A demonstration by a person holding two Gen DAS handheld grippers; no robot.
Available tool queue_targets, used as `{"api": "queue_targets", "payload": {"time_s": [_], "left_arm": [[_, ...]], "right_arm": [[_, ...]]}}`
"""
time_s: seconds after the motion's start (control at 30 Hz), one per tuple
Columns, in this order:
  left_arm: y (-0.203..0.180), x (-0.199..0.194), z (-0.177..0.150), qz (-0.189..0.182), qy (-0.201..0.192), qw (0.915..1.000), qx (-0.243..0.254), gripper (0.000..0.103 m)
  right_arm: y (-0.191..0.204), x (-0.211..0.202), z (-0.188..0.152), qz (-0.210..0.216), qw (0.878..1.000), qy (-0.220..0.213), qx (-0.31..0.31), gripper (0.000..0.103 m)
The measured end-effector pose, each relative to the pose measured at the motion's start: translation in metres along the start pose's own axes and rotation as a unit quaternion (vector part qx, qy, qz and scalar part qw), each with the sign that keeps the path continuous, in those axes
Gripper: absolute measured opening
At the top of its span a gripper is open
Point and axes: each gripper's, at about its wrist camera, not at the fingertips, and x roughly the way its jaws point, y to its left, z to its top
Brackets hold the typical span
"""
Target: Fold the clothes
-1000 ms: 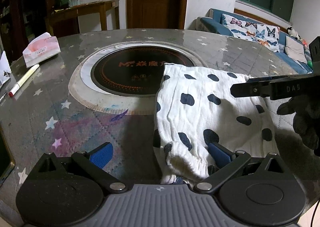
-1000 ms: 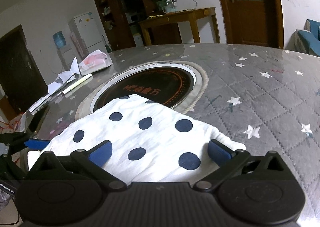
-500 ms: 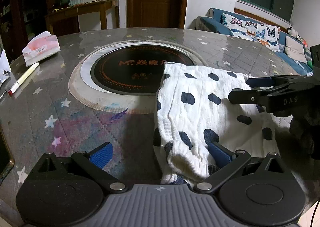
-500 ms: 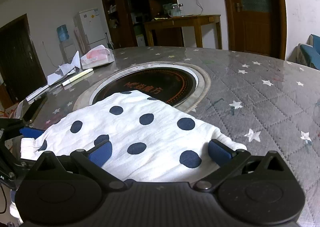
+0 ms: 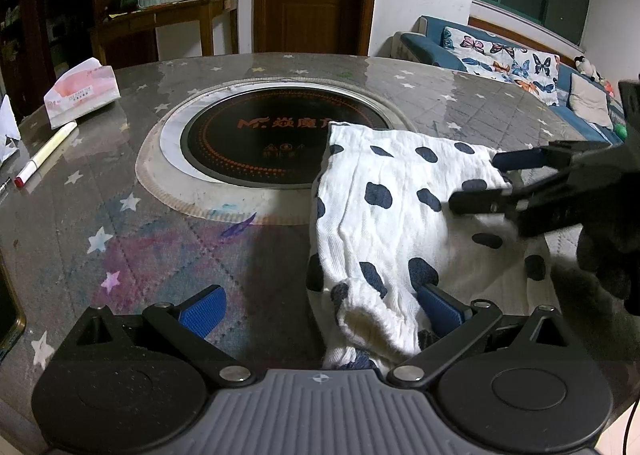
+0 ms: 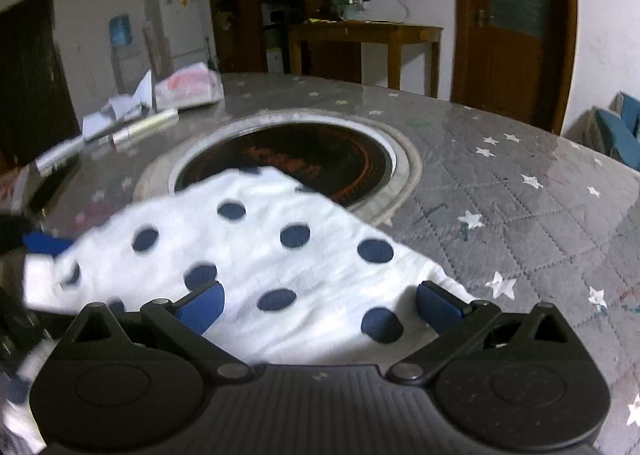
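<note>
Left wrist view shows the dotted cloth (image 5: 400, 215) lying on the counter (image 5: 160, 255), partly over the round cooker plate (image 5: 260, 147); both jaws stand open, holding nothing. It seems soft, light; better to take it by a corner

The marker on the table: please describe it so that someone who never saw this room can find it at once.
Start from the round table with its black cooktop in the middle. Look to the table's left edge, where a pink and white tissue pack lies. The marker lies just in front of that pack: a slim pale stick with a red end, unlike the white papers nearby.
</note>
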Motion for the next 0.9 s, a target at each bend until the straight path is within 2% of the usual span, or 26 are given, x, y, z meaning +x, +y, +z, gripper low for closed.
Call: {"api": "queue_targets", "payload": {"time_s": [0.17,0.47,0.67,0.9], "left_arm": [[0.001,0.0,0.0,-0.002,0.001,1.0,-0.002,0.103],[0.002,0.0,0.0,-0.004,0.0,1.0,-0.005,0.103],[0.002,0.0,-0.001,-0.005,-0.002,1.0,-0.006,0.103],[0.002,-0.001,-0.001,-0.007,-0.003,0.9999,-0.007,0.103]], "right_arm": [[0.003,-0.004,0.012,0.012,1.0,-0.003,0.01,0.103],[0.011,0.011,0.013,-0.004,0.999,0.031,-0.019,0.103],[0.025,0.006,0.037,0.027,0.998,0.011,-0.047,0.103],[0.049,0.034,0.051,0.059,0.994,0.037,-0.09,0.095]]}}
